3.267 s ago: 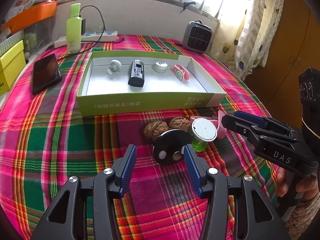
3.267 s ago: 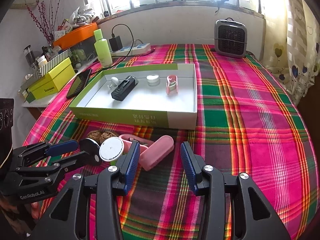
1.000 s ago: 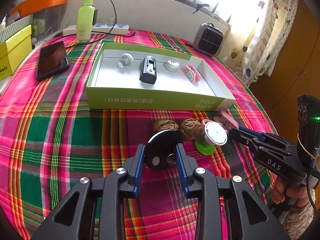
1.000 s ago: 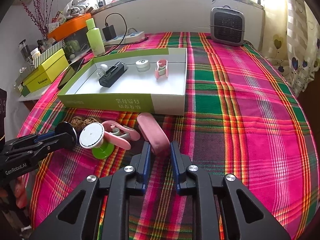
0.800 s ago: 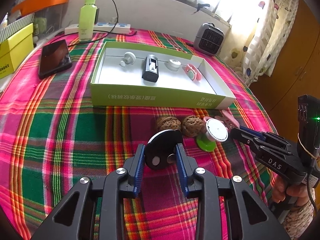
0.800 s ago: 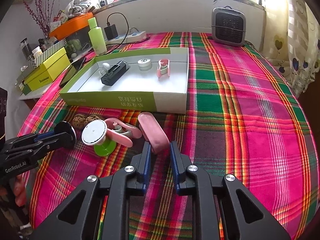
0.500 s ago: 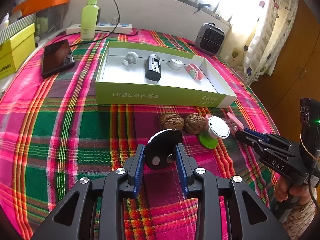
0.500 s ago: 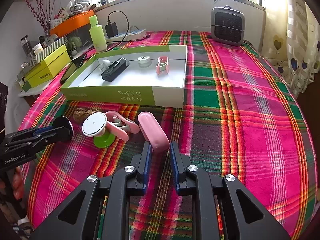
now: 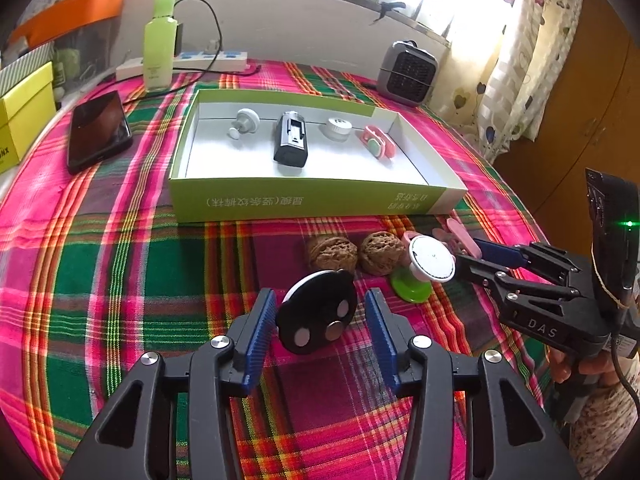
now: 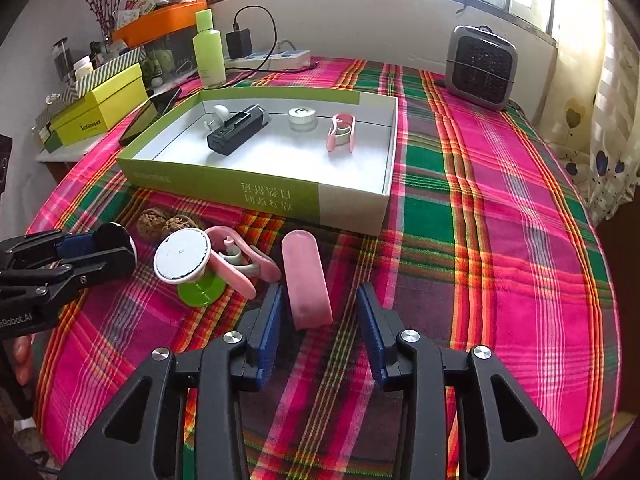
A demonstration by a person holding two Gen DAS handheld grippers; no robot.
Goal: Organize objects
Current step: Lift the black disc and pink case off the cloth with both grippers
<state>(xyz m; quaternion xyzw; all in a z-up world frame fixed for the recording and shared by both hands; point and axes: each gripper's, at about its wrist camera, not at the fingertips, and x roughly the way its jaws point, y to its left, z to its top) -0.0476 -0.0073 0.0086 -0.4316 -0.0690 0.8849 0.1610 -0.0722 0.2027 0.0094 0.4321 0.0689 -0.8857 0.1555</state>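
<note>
My left gripper (image 9: 320, 330) is open around a black round disc (image 9: 318, 312) that lies tilted on the plaid cloth between its jaws. My right gripper (image 10: 320, 322) is open around a pink oblong case (image 10: 306, 282) lying on the cloth. A green-and-white shallow box (image 9: 308, 202) holds a white knob (image 9: 244, 122), a black device (image 9: 292, 144), a white cap (image 9: 338, 128) and a pink clip (image 9: 376, 146). Two walnuts (image 9: 356, 254), a white disc on a green base (image 10: 186, 264) and a pink clip (image 10: 244, 270) lie between the grippers.
A black phone (image 9: 98, 130), a green bottle (image 9: 158, 42), a power strip (image 9: 188, 62) and a small grey heater (image 10: 482, 66) stand around the box. Yellow boxes (image 10: 100, 110) sit at the left edge. The cloth right of the box is bare plaid.
Both grippers have opened: the left let go of the black disc, the right let go of the pink case. Both objects now rest on the cloth.
</note>
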